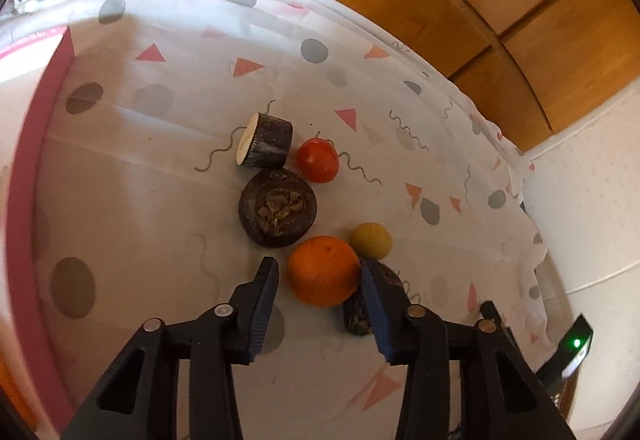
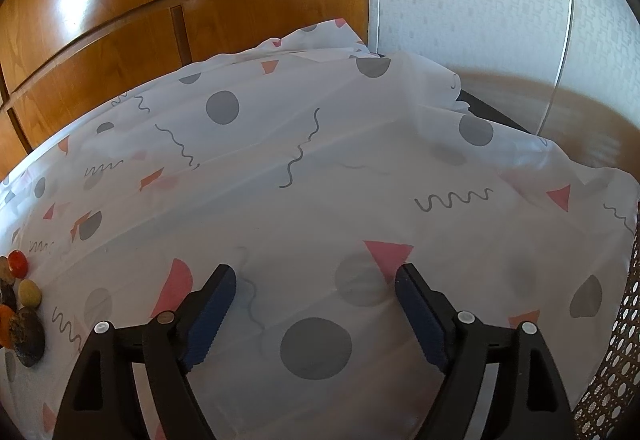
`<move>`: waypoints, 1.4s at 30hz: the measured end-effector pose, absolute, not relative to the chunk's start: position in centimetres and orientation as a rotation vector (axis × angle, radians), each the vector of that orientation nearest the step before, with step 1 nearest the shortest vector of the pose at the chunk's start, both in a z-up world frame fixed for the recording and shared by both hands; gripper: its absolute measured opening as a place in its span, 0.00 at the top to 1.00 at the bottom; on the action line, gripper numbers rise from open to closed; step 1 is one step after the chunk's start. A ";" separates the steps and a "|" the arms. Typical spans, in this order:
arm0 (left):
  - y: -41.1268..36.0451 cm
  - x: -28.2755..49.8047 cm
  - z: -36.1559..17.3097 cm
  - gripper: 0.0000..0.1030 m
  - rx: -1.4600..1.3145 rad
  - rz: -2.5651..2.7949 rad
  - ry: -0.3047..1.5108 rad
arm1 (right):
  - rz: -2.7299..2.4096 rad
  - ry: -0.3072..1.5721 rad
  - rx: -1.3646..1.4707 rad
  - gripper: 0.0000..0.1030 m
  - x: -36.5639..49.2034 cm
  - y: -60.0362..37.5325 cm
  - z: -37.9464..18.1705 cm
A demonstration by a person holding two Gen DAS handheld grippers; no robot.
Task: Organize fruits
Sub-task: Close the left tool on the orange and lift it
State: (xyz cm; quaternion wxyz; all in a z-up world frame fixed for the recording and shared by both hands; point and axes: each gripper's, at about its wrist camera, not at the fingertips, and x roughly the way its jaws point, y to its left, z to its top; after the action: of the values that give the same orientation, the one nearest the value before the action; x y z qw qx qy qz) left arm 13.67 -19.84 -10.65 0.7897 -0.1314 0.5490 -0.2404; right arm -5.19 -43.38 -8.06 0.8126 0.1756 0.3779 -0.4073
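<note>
Fingers (image 1: 276, 280) apart around orange (image 1: 323, 270)

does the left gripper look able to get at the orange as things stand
Probably yes. The orange lies just ahead of the left gripper, in line with the gap between its fingers. A dark wood piece crowds the far-side finger and may get nudged.

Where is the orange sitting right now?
In the left wrist view the orange lies on the patterned tablecloth just ahead of the left gripper, between its open fingertips, with the small yellow fruit just behind it.
</note>
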 end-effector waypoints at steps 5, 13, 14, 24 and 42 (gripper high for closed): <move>-20.4 14.1 -11.1 0.53 -0.279 -0.520 1.177 | -0.871 0.809 0.373 0.18 -5.1 -43.4 -8.1; -18.8 12.5 -10.6 0.62 -0.232 -0.556 1.178 | -0.871 0.809 0.372 0.18 -5.0 -43.3 -8.1; -18.4 12.0 -10.5 0.62 -0.221 -0.555 1.177 | -0.871 0.809 0.372 0.18 -5.0 -43.3 -8.1; -17.1 8.3 -10.9 0.61 -0.068 -0.558 1.092 | -0.865 0.816 0.373 0.16 -5.0 -43.3 -8.2; -17.3 7.9 -11.1 0.62 -0.013 -0.583 1.042 | -0.852 0.838 0.368 0.14 -4.7 -43.4 -8.1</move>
State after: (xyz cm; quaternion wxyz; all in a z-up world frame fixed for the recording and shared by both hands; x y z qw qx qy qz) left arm 7.91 -17.28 -11.08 0.8272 -0.0060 0.4904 -0.2743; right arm -4.69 -43.39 -8.07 0.8109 0.1723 0.3922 -0.3988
